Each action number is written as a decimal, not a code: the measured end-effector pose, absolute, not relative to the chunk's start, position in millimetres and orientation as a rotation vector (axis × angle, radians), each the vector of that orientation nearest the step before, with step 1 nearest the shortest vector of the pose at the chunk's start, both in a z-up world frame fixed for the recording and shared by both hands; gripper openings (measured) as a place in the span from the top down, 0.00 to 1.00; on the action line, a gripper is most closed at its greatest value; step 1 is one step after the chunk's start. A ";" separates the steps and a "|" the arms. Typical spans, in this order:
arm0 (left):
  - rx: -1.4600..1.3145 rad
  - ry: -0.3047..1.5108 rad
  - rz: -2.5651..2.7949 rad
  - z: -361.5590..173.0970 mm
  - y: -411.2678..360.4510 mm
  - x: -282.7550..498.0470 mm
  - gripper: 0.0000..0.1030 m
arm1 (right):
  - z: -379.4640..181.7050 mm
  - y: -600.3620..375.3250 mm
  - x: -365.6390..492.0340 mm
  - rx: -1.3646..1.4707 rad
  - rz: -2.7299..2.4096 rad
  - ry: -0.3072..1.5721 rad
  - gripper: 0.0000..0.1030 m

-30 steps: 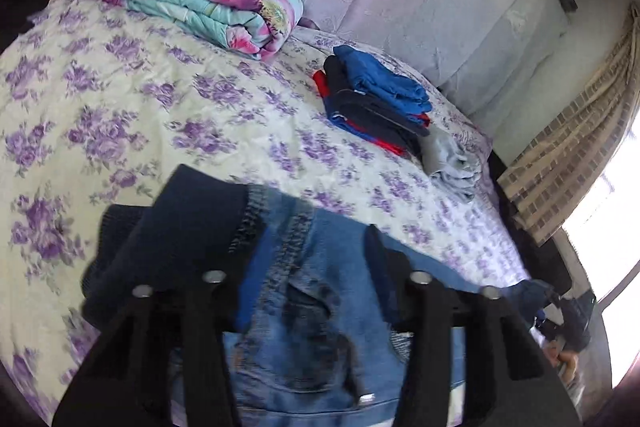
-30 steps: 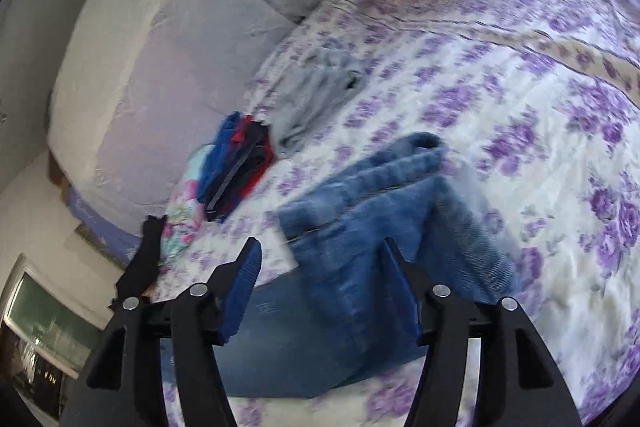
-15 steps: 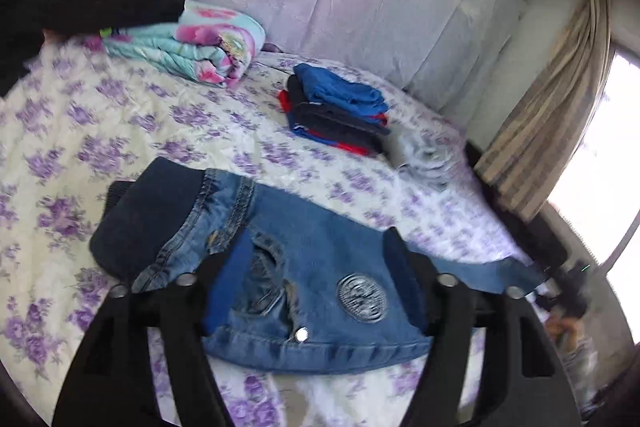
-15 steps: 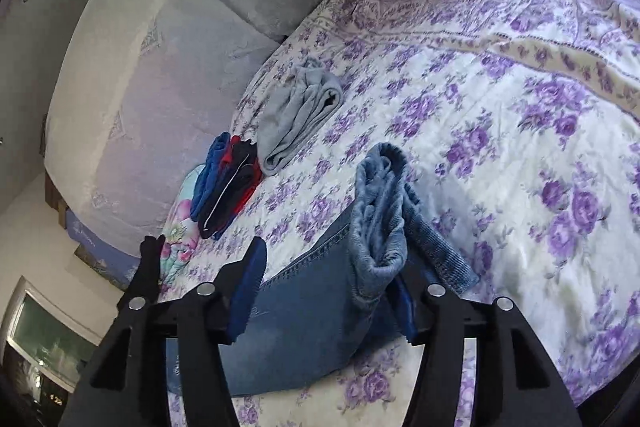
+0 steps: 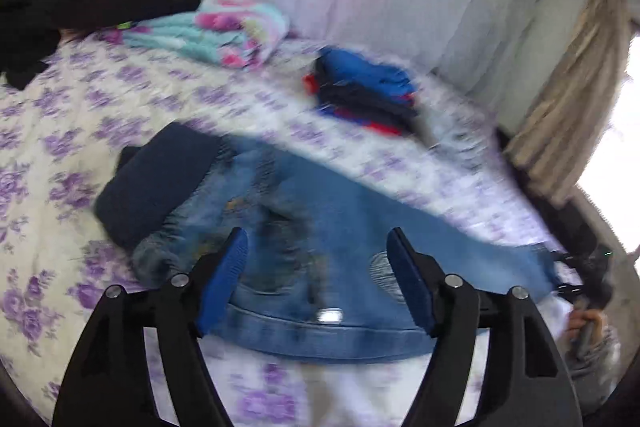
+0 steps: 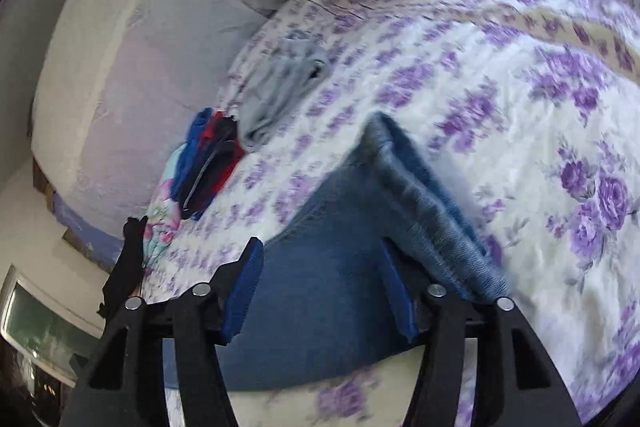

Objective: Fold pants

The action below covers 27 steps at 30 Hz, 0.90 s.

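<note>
Here jeans (image 5: 344, 227) flat on floral bedspread (image 5: 80, 115); both grippers agape above.

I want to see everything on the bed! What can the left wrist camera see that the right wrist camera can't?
Only the left wrist view shows the jeans' waistband, its metal button, a dark blue folded garment and the beige curtain. Only the right wrist view shows the jeans' doubled-over leg end and a grey garment. Both show the jeans, the flowered bedspread, the stack of blue and red clothes, and open grippers.
</note>
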<state>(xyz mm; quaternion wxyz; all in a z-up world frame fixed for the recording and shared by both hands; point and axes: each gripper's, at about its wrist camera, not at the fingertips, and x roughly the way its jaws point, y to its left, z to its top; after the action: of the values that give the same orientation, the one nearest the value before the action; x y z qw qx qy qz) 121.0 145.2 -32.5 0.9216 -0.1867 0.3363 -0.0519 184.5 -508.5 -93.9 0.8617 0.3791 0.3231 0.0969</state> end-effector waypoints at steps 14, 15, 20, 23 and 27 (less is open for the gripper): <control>-0.362 0.678 -0.373 0.5 69.2 151.7 0.31 | -48.0 -424.9 194.7 0.712 0.426 0.640 0.30; -0.346 0.713 -0.402 -5.9 57.4 156.4 0.30 | -45.7 -407.1 207.6 0.720 0.503 0.678 0.30; -0.229 0.801 -0.399 -66.7 21.2 149.7 0.31 | -31.3 -315.1 283.3 0.728 0.811 0.904 0.28; -0.181 0.769 -0.371 -65.4 13.3 134.3 0.30 | -26.2 -251.6 322.7 0.597 0.898 1.048 0.26; -0.333 0.743 -0.344 -56.1 22.2 131.6 0.30 | -44.9 -174.6 364.3 0.451 0.955 1.252 0.26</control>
<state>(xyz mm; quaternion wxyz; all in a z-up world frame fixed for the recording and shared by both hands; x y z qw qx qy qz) 131.6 22.2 -56.1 0.9040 -0.1610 0.3593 -0.1665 364.3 -174.6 -44.9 0.6831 0.2010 0.5582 0.4259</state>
